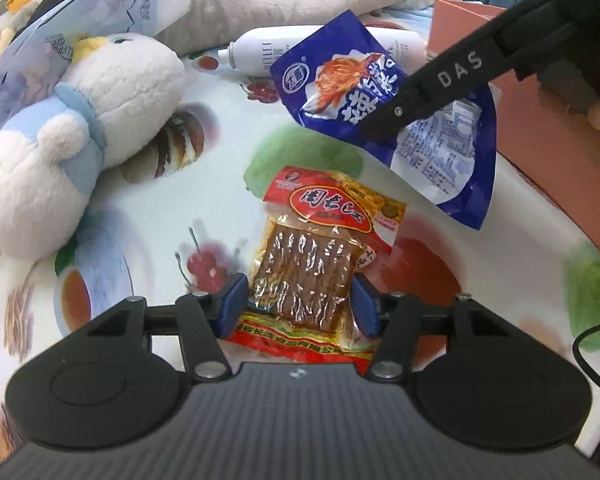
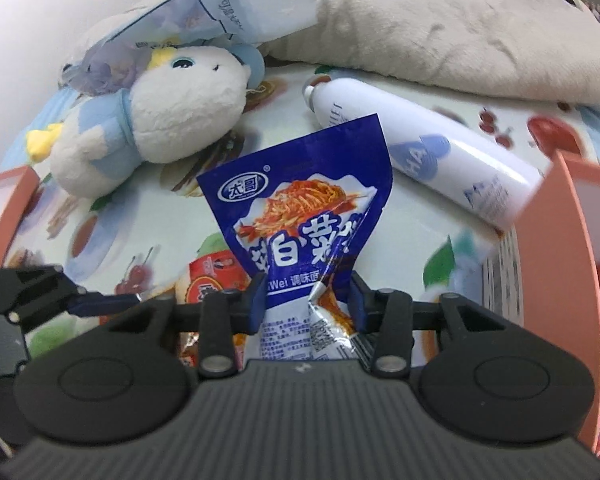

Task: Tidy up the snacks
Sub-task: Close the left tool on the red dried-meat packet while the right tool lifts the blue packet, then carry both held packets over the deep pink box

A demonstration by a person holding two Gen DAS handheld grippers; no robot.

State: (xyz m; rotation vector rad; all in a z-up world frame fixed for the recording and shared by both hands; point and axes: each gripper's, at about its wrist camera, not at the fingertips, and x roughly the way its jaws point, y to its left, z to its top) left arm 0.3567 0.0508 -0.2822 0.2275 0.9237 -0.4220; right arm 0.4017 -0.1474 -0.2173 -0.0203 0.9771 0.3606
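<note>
Blue snack packet (image 2: 300,216) pinched and crumpled in the right gripper (image 2: 306,304), lifted off the fruit-print counter (image 1: 228,128). Red packet of brown strips (image 1: 312,264) lies flat on the counter between the blue pads of the left gripper (image 1: 300,306); contact unclear. Plush toy (image 1: 80,140) at ten o'clock, white spray bottle (image 2: 440,160) at one o'clock, salmon box (image 2: 572,248) at three.
</note>
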